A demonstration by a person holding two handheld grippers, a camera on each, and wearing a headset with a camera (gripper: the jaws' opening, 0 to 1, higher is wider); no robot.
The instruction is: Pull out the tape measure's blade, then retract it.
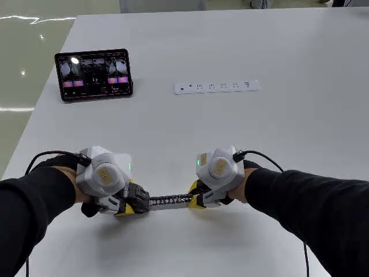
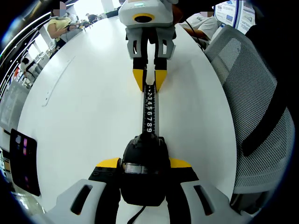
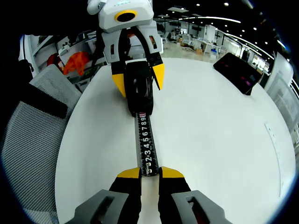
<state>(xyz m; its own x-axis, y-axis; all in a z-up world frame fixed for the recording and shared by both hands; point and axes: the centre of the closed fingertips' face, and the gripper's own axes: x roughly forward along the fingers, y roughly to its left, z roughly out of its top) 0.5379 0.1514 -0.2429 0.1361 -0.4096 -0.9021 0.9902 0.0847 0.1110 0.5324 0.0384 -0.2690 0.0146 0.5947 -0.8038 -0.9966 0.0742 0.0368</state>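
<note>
At the near edge of the white tabletop (image 1: 230,133) we find the tape measure (image 1: 140,202), its black case (image 2: 142,179) clamped in the left tongs (image 2: 145,163). The right tongs (image 3: 149,173) pinch the free end of the short drawn blade (image 3: 145,135). We judge the case rigid and weighty, the blade thin and springy: grip case flanks and blade tip.

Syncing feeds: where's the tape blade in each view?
Head view: blade low centre, horizontal between left gripper and right gripper.
Left gripper view: centre, from black case up to right gripper.
Right gripper view: centre, from its tips up to case.
Shared landmark: tablet, upper left, lower left, upper right respectively.
</note>
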